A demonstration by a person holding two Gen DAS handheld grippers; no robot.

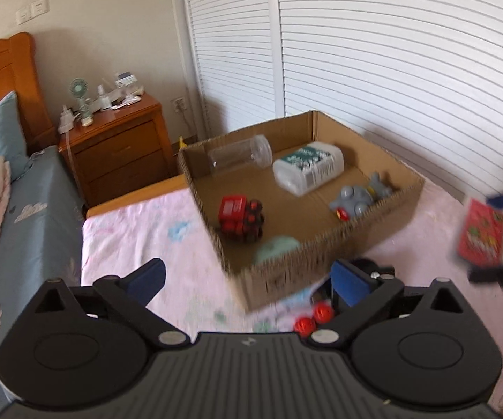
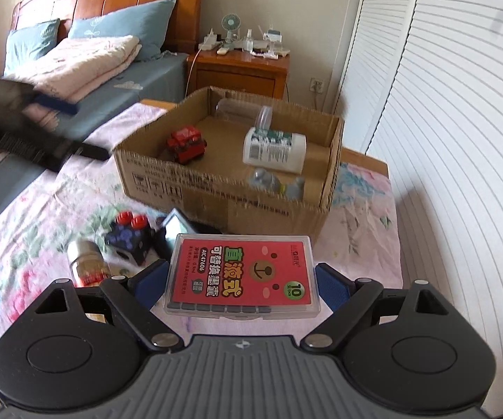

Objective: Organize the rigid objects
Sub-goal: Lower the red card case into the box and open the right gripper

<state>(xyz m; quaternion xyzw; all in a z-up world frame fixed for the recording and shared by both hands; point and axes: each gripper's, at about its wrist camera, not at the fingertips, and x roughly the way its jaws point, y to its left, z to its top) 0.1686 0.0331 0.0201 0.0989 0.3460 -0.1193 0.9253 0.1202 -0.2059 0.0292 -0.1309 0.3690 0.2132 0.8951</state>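
Observation:
An open cardboard box [image 1: 321,244] stands on the pink floral sheet. Inside lie a red toy [image 1: 241,218], a clear jar [image 1: 241,155], a white bottle [image 1: 309,167], a grey toy [image 1: 359,199] and a pale green round thing [image 1: 276,248]. My left gripper [image 1: 248,276] is open wide near the box's front corner, with nothing between its fingers. My right gripper [image 2: 242,274] is shut on a clear plastic case with a red label [image 2: 241,272], held just in front of the box [image 2: 216,192]. On the sheet lie a dark toy with red knobs [image 2: 131,235] and a small jar [image 2: 87,262].
A small dark framed object [image 2: 176,227] leans by the box's front wall. A wooden nightstand [image 1: 119,146] with a fan and clutter stands behind. Blue pillows and a folded quilt [image 2: 84,66] are at the left; white louvred doors [image 1: 391,70] run along the right.

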